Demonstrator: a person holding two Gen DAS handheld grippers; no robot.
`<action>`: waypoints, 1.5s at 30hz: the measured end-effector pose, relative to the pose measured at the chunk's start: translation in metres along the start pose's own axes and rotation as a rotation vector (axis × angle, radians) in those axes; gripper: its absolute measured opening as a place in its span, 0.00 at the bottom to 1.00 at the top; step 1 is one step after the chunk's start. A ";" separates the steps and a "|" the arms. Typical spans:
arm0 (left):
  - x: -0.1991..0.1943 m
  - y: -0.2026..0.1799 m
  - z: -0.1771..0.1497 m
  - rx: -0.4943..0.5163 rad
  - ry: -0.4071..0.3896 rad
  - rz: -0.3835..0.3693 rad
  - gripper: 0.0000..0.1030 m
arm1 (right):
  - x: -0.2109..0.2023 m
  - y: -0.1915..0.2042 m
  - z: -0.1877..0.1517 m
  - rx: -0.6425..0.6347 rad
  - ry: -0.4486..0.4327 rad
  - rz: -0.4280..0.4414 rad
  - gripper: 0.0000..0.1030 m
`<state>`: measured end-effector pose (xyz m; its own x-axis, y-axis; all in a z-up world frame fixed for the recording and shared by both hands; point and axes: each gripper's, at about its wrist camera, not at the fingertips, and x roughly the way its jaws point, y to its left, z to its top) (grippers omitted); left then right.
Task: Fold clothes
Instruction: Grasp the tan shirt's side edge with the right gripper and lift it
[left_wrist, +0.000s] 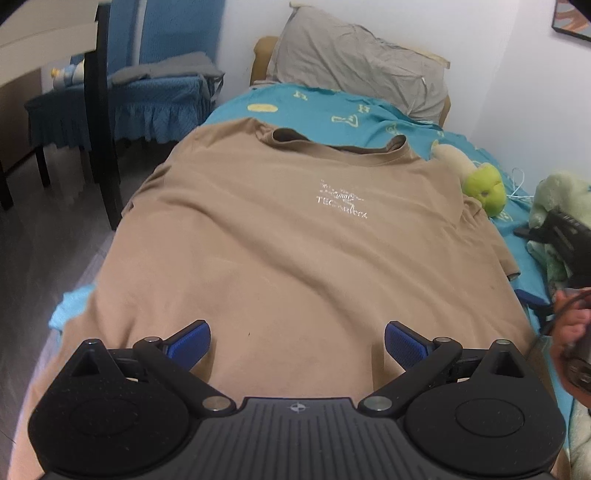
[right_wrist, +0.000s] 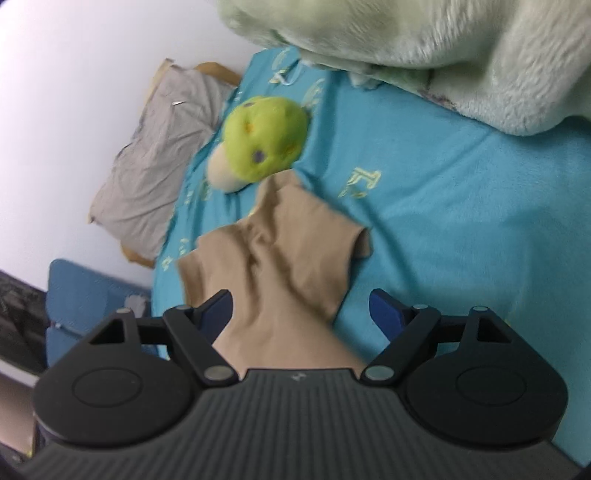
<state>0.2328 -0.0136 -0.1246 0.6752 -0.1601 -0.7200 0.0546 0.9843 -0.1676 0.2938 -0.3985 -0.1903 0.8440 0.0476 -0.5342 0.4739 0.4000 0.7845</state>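
tan t-shirt (left_wrist: 295, 236) spread flat, print side up, along the bed (left_wrist: 332, 107); collar toward the head end by the grey pillow (left_wrist: 354, 62), hem toward the foot edge. long axis running head to foot, in line with the left tongs' view. left-hand side of the shirt draped over the bed's left edge, toward the blue chair (left_wrist: 147, 99).

left tongs (left_wrist: 297, 345) wide open, holding nothing, poised over the hem end, blue pads (left_wrist: 190, 343) either side of the shirt's midline; cloth directly ahead and below.

right tongs (right_wrist: 301, 314) also wide open, empty, over the shirt's right side; right sleeve (right_wrist: 295, 240) straight ahead between the pads (right_wrist: 384, 314), splayed onto the teal sheet toward the bed's right edge, its cuff just short of the green plush toy (right_wrist: 266, 142). pale green blanket (right_wrist: 443, 55) heaped further along that edge. view blurred; contact with the cloth not discernible.

nearer tool for the right sleeve: right tongs. nearer for the hem and left side: left tongs. no fold visible in the body. judged: any lengthwise fold to turn on a line parallel to the collar-to-hem axis, sleeve carried inward toward the print (left_wrist: 341, 201).
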 end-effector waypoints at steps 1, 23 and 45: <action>0.001 0.002 -0.002 -0.006 0.001 -0.002 0.99 | 0.008 -0.003 0.002 0.002 -0.009 0.012 0.81; 0.017 0.005 -0.007 -0.039 -0.007 -0.013 0.99 | -0.004 0.001 0.027 -0.138 -0.260 0.070 0.08; 0.023 0.002 -0.008 0.014 -0.038 -0.019 1.00 | 0.097 -0.004 0.060 -0.091 -0.073 0.203 0.72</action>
<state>0.2420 -0.0156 -0.1470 0.7017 -0.1765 -0.6903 0.0778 0.9820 -0.1720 0.3890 -0.4507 -0.2264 0.9372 0.0708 -0.3416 0.2706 0.4704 0.8399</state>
